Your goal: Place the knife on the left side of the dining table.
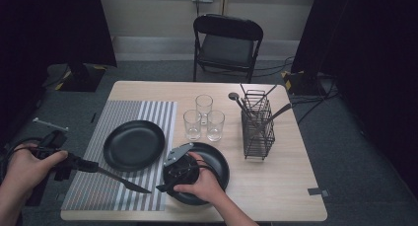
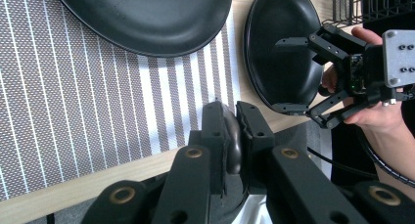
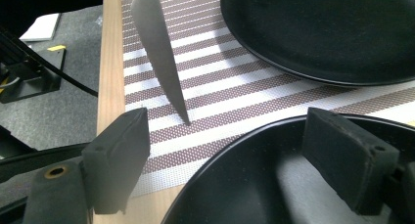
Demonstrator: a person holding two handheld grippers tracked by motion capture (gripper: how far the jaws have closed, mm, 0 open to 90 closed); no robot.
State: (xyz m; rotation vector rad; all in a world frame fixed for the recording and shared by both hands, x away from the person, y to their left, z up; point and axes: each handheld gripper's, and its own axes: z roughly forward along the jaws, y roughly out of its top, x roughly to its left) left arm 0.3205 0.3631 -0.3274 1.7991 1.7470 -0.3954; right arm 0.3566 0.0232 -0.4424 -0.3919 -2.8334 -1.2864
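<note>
Knife [image 1: 123,181] held level, blade over striped placemat [image 1: 128,137].

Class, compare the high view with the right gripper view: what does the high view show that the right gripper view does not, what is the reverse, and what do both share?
High view alone: three empty glasses, a wire cutlery rack holding utensils, a folding chair, and the left gripper clamped on the knife's handle.

Right gripper view alone: the close look between the right gripper's open jaws, one pad over the near plate's rim.

Both: the knife blade above the striped placemat, the far black plate on the mat, and the near black plate on bare wood.
</note>
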